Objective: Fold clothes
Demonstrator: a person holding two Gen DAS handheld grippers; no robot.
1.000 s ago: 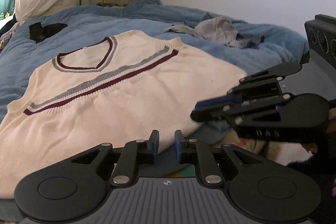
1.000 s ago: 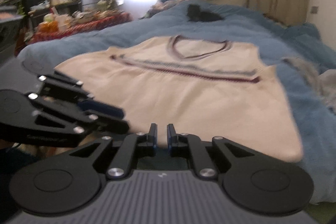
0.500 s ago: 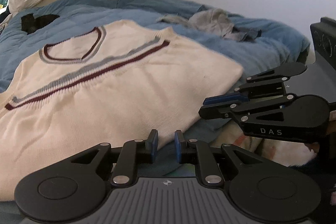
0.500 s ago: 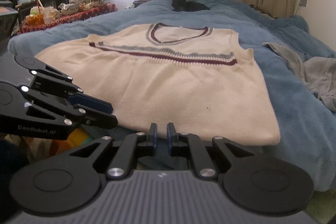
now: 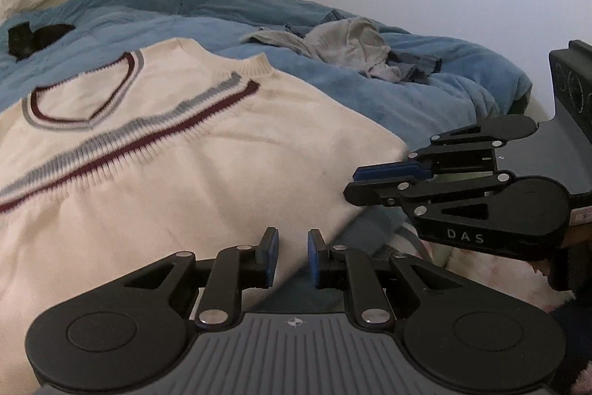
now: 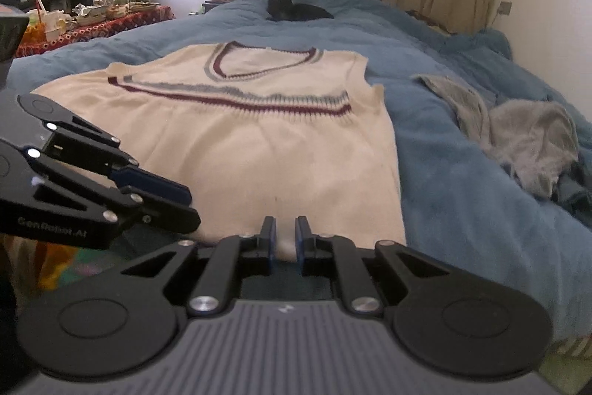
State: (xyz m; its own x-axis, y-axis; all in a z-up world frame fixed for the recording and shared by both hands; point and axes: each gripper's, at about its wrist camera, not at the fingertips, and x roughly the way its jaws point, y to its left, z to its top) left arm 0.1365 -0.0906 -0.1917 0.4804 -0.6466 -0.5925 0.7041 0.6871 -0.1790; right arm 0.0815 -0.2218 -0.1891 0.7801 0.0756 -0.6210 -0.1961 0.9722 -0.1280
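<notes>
A: What step are we in?

B: Approach, I'd say. The cream vest is lying flat on the blue bed, filling the left and centre of the left wrist frame, with no fold made yet.

A: Tongs?

B: The left tongs are sitting at bottom centre, over the hem, with a narrow gap and nothing between them. The right tongs are doing the same at the hem's lower right corner, nearly closed and empty.

A: Next move?

B: Probably widening both, dropping onto the hem corners and pinching them. The grey clothes at far right are waiting.
</notes>
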